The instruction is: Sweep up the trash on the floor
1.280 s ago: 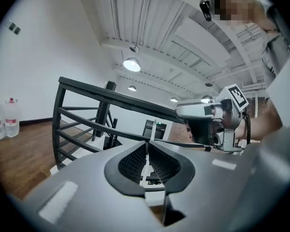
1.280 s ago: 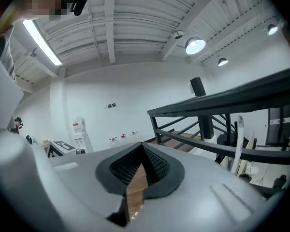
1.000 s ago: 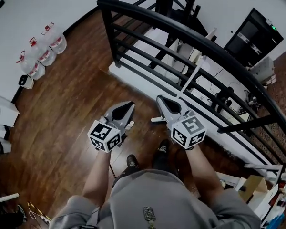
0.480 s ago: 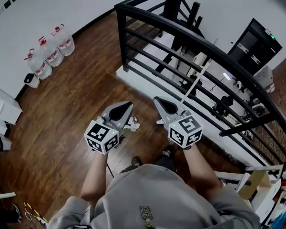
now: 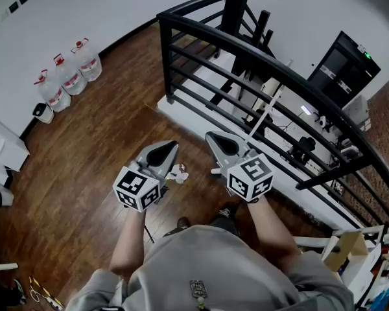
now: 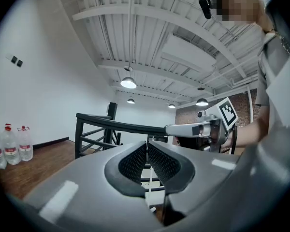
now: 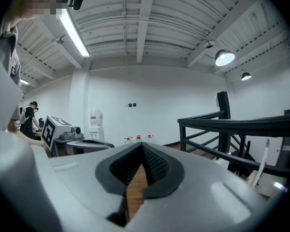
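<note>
Overhead, the head view shows a person holding the left gripper [image 5: 167,148] and the right gripper [image 5: 214,138] side by side above a wooden floor [image 5: 97,148], next to a black railing [image 5: 246,50]. A small white scrap of trash [image 5: 179,172] lies on the boards between the two tools, nearer the left one. Three water bottles [image 5: 69,76] stand by the wall. In the left gripper view, its jaws stand all but together, with nothing between them. In the right gripper view, its jaws are pressed closed and empty.

Glossy wood floor [image 5: 84,148] — matt black metal railing [image 5: 170,63].
</note>
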Demonstrator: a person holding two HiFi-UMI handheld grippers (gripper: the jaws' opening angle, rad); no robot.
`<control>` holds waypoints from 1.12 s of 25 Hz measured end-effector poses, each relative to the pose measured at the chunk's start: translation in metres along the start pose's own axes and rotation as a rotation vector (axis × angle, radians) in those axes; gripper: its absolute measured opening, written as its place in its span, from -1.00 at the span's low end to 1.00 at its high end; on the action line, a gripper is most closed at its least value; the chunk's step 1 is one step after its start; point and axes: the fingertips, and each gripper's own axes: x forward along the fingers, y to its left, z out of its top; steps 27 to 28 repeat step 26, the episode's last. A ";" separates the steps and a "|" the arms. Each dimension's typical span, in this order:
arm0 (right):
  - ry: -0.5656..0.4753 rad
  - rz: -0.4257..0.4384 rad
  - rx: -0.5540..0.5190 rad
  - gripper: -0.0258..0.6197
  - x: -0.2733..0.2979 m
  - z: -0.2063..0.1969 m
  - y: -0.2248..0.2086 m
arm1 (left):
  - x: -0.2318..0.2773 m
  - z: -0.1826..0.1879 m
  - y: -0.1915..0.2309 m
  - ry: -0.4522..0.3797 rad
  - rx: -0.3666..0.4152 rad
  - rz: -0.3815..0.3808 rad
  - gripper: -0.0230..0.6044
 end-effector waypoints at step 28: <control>-0.003 -0.010 0.028 -0.92 -0.004 0.000 0.003 | 0.003 -0.004 -0.009 0.011 -0.009 -0.017 -0.87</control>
